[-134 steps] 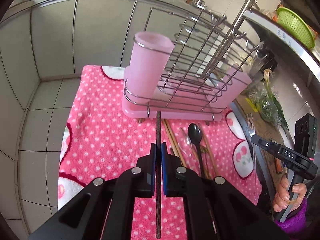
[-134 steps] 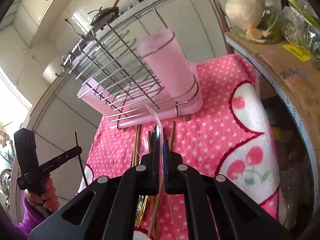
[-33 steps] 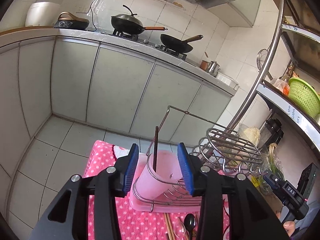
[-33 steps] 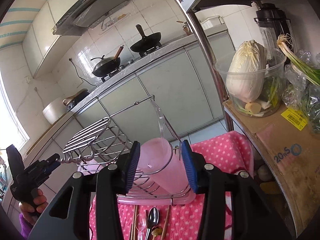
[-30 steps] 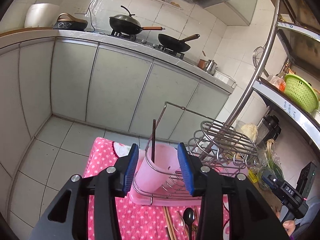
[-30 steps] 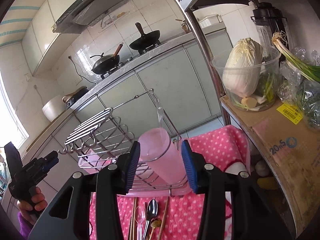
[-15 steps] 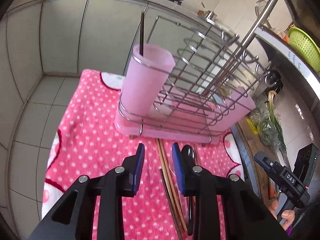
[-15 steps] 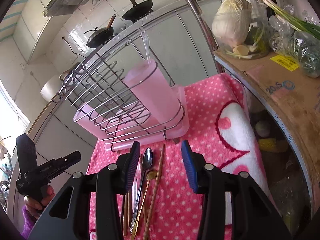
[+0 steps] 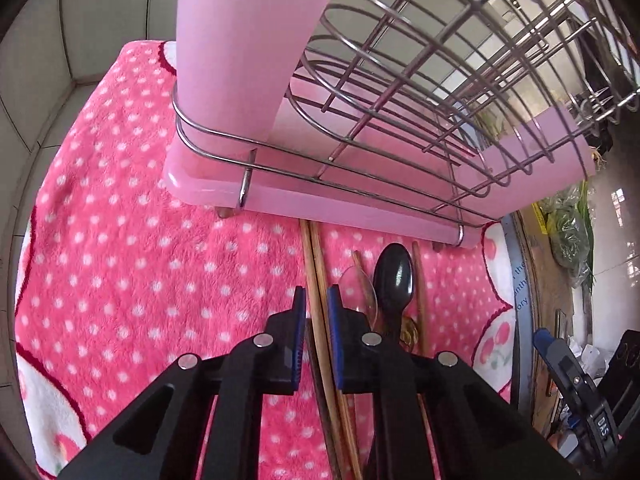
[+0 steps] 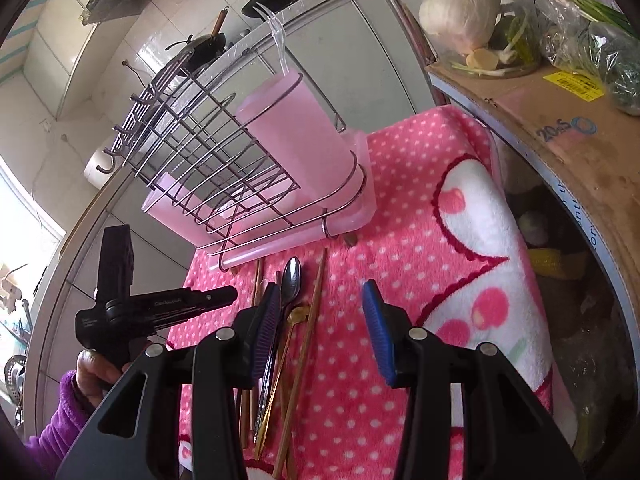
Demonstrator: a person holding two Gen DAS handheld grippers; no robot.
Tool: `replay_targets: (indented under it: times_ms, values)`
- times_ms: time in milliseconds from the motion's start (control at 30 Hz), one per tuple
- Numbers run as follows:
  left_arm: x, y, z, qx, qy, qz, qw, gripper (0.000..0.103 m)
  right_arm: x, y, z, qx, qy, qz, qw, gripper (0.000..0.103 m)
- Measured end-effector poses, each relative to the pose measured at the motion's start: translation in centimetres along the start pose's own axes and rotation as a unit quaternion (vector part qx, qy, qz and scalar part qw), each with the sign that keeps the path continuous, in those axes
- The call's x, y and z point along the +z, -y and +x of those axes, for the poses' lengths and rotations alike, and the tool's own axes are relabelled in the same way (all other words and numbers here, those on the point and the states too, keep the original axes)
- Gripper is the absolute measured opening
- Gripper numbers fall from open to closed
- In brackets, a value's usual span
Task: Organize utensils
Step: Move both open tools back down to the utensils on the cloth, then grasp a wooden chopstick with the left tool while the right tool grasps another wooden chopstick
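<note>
The left gripper [image 9: 317, 306] is pointing steeply down at a row of utensils lying on a pink dotted blanket [image 9: 120, 264] in front of a wire rack [image 9: 400, 92]. Its blue fingers [image 9: 299, 320] have just been closing and are now standing only a narrow gap apart, with a pair of brown chopsticks [image 9: 314, 264] running between them; whether the pads are already pressing on the sticks cannot be told. Just to the right of the chopsticks a clear plastic spoon [image 9: 362, 284], a dark spoon [image 9: 395, 276] and another brown stick [image 9: 418, 280] are lying side by side, all pointing toward the rack.

The right gripper [image 10: 320, 320] is hanging above the same row with its fingers [image 10: 378, 336] standing about half open and holding nothing. In its view a metal spoon [image 10: 291, 276] and a brown chopstick [image 10: 312, 312] are lying below the gap.

A pink cup [image 10: 296, 136] is standing upright in the end ring of the rack, on the pink tray [image 10: 348, 216] under it, and a clear plastic fork [image 10: 278, 40] is sticking up out of the cup. A hand [image 10: 94, 372] in a purple sleeve is gripping the left gripper's handle.
</note>
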State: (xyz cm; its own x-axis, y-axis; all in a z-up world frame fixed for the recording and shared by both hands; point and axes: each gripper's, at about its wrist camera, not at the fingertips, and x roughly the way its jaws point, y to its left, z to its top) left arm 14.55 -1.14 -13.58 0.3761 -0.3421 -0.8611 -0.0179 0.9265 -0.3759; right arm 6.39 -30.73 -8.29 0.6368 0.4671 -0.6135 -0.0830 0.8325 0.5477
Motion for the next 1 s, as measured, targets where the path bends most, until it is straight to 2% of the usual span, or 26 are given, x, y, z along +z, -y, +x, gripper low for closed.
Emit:
replay_targets:
  times_ms: [267, 467, 567, 633, 700, 1000]
  values:
    - [0.8, 0.9, 2.8, 0.026, -0.01, 0.005, 0.9996, 0.011, 0.1, 0.2, 0.1, 0.007, -0.001, 0.002, 1.0, 0.044]
    - [1.0, 1.3, 3.6, 0.017, -0.013, -0.008, 0.9997, 0.012, -0.1, 0.4, 0.6, 0.01, -0.007, 0.006, 1.0, 0.044]
    - [0.8, 0.6, 3.0, 0.005, -0.008, -0.023, 0.9997, 0.005, -0.2, 0.2, 0.8, 0.011, -0.012, 0.003, 1.0, 0.044]
    - [0.5, 0.3, 2.3, -0.01, -0.007, -0.033, 0.9994, 0.005, -0.3, 0.1, 0.9, 0.01, -0.014, -0.001, 1.0, 0.044]
    - [0.4, 0.3, 1.2, -0.011, 0.003, -0.027, 0.9996, 0.005, -0.3, -0.1, 1.1, 0.011, -0.017, -0.001, 1.0, 0.044]
    - [-1.5, -1.1, -1.6, -0.012, -0.014, -0.006, 0.9998, 0.005, -0.1, -0.6, 3.2, 0.025, -0.056, 0.007, 0.998, 0.044]
